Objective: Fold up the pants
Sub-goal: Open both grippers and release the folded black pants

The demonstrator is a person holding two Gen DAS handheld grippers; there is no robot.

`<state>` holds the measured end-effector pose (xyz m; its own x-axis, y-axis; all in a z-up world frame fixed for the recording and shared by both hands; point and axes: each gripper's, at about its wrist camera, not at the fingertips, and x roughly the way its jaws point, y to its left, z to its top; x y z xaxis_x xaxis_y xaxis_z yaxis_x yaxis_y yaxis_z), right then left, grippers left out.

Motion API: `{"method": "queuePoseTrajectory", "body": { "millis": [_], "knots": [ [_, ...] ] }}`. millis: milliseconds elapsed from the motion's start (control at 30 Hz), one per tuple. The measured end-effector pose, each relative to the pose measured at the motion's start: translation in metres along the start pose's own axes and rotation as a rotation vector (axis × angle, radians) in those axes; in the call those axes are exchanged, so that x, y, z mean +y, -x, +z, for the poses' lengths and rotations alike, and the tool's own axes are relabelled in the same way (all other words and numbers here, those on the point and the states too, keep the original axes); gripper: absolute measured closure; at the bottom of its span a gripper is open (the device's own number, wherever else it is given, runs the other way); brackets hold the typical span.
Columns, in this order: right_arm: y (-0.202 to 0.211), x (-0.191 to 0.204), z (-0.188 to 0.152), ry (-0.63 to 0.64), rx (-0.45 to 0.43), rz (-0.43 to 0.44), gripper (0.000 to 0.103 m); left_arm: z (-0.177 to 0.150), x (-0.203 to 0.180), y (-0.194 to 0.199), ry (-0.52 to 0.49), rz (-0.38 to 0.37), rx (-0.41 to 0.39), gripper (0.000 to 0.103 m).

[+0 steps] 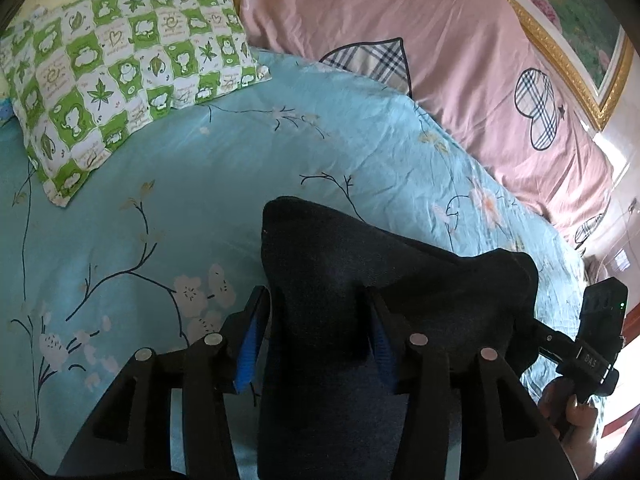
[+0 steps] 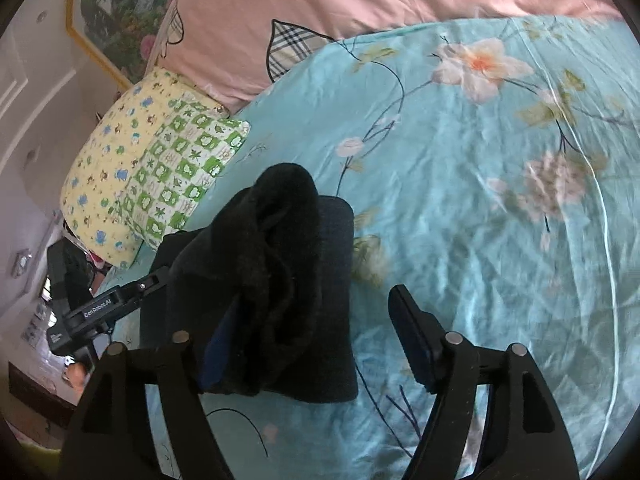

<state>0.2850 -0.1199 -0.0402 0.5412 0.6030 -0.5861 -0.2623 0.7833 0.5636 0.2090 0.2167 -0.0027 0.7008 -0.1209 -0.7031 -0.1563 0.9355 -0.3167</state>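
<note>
Left wrist view shows the left gripper (image 1: pixel 320 336) with its jaws spread and the dark pants (image 1: pixel 360 272) filling the gap between them. The blue pads (image 1: pixel 250 354) stand at each side of the cloth, and I cannot tell whether they press it or only stand beside it. The pants lie as a thick folded bundle on the blue sheet (image 1: pixel 160 184), at about 6 o'clock in this view, with a raised hump toward 3 o'clock.

In the right wrist view the right gripper (image 2: pixel 316 332) is wide apart. A lifted fold of the pants hangs against its left finger, and the right finger (image 2: pixel 416 332) stands free over the sheet, so it holds nothing.

What could go wrong: the raised fold looks loose, and if the left gripper pulls away carelessly, the cloth may drag with a pad and the bundle may open again. The thick layers may also slide off each other if they are pushed from one side only.

For room, the sheet is open toward 1 to 4 o'clock in the right view. The green pillow (image 2: pixel 184 176) lies near at 10 o'clock, the pink quilt (image 2: pixel 360 4) at 12 o'clock, and the left gripper comes in from 9 o'clock, so moves in these directions are tight.
</note>
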Motion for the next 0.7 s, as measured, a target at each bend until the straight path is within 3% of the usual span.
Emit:
{"method": "queuePoseTrajectory", "body": {
  "millis": [67, 333, 433, 500, 700],
  "knots": [
    [0.0, 0.003, 0.0, 0.01, -0.003, -0.01, 0.03, 0.0, -0.001, 0.004, -0.003, 0.026, -0.012, 0.04],
    [0.009, 0.011, 0.0, 0.031, -0.028, -0.064, 0.028, -0.009, 0.003, 0.033, -0.006, 0.056, -0.028, 0.034],
    [0.021, 0.016, 0.0, 0.022, -0.058, -0.045, 0.026, -0.017, -0.001, 0.046, -0.028, 0.065, -0.038, 0.032],
    [0.028, 0.023, 0.0, 0.029, -0.078, -0.033, 0.02, -0.024, -0.005, 0.053, -0.052, 0.067, -0.037, 0.028],
    [0.04, 0.048, -0.004, 0.1, -0.092, -0.049, 0.017, -0.04, -0.013, 0.063, -0.08, 0.077, -0.033, 0.027]
  ]
}}
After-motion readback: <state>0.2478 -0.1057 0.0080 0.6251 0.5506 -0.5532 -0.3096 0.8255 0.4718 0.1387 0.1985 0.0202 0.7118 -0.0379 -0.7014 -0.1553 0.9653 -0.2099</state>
